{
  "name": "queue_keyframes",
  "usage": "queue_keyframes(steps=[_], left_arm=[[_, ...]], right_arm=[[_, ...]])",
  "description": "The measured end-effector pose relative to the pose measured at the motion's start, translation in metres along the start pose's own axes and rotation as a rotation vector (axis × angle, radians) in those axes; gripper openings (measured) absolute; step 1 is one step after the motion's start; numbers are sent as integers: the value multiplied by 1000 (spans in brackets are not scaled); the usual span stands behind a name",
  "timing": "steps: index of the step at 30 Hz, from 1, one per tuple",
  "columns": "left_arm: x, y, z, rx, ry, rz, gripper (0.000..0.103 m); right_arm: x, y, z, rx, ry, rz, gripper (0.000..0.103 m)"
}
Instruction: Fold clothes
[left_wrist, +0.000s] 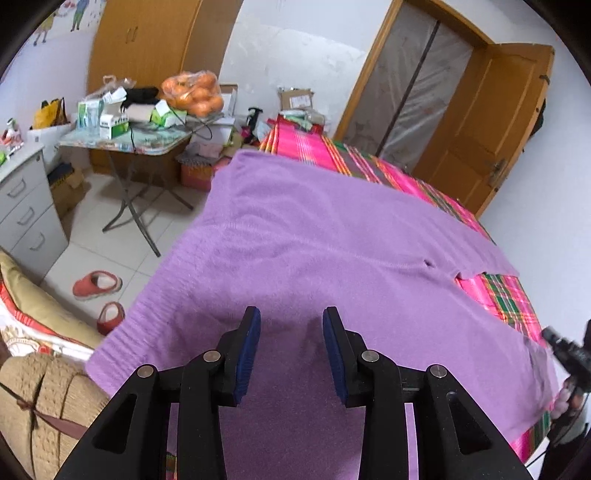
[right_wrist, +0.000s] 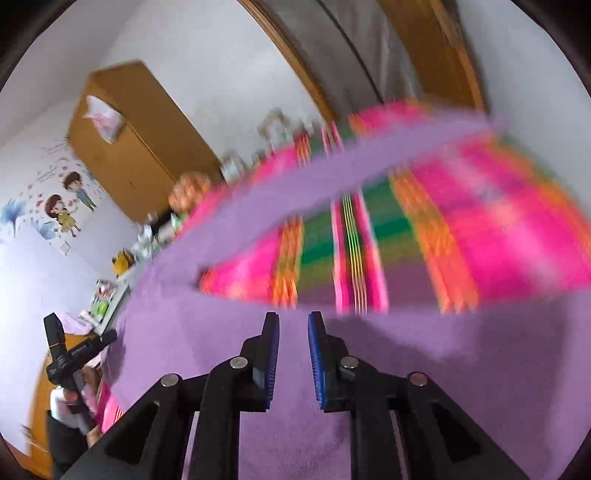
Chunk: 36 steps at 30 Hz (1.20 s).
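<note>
Purple sweater (left_wrist: 314, 236) spread flat over the bed (left_wrist: 495, 295), covering most of its pink, green and orange plaid cover; one sleeve (right_wrist: 369, 155) stretched out from the sweater body across the plaid.

Left gripper (left_wrist: 291, 350) over the sweater's near part, fingers (left_wrist: 249, 354) parted about halfway, nothing between them, only purple knit below the gap. Whether the tips touch the knit: cannot tell.

Right gripper (right_wrist: 293, 354) also over the sweater's near part, beside the armpit where the sleeve leaves the body; fingers (right_wrist: 317, 362) parted by a narrower gap, nothing gripped between the blue pads. Right wrist view motion-blurred, fine detail lost.

Beyond the sweater's hem side, off the bed: folding surface (left_wrist: 125, 144) loaded with boxes and a bag of oranges (left_wrist: 194, 94), red slippers (left_wrist: 96, 284) on the tiled floor, grey drawer unit (left_wrist: 26, 210). Past the sweater's far edge, a wooden door (left_wrist: 487, 122).
</note>
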<state>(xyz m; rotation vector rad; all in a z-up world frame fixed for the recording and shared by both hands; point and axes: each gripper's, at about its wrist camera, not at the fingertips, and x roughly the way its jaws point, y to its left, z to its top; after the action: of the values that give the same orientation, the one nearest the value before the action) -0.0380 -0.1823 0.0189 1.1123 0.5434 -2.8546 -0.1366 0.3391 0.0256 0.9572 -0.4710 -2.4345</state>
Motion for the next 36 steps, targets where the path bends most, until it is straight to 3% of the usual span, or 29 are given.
queue_keyframes(steps=[3,11,16,19,22,28,36], left_arm=[[-6,-11,6,40,-12,-11,36],[-3,-43,43,211,-49,25,36],[10,-52,73,289,-48,34,36],[23,-40,93,278,-26,21,36],[41,-24,114,279,3,30,36],[84,21,159,186,43,68,36],[145,47,192,198,130,87,38]], right_arm=[[-16,11,9,-64,-69,49,26],[12,48,36,-270,15,152,29],[30,74,56,-431,74,144,29],[45,87,71,-511,99,124,29],[69,100,88,-608,138,117,37],[138,112,117,-759,224,121,40],[240,93,156,-780,326,98,40]])
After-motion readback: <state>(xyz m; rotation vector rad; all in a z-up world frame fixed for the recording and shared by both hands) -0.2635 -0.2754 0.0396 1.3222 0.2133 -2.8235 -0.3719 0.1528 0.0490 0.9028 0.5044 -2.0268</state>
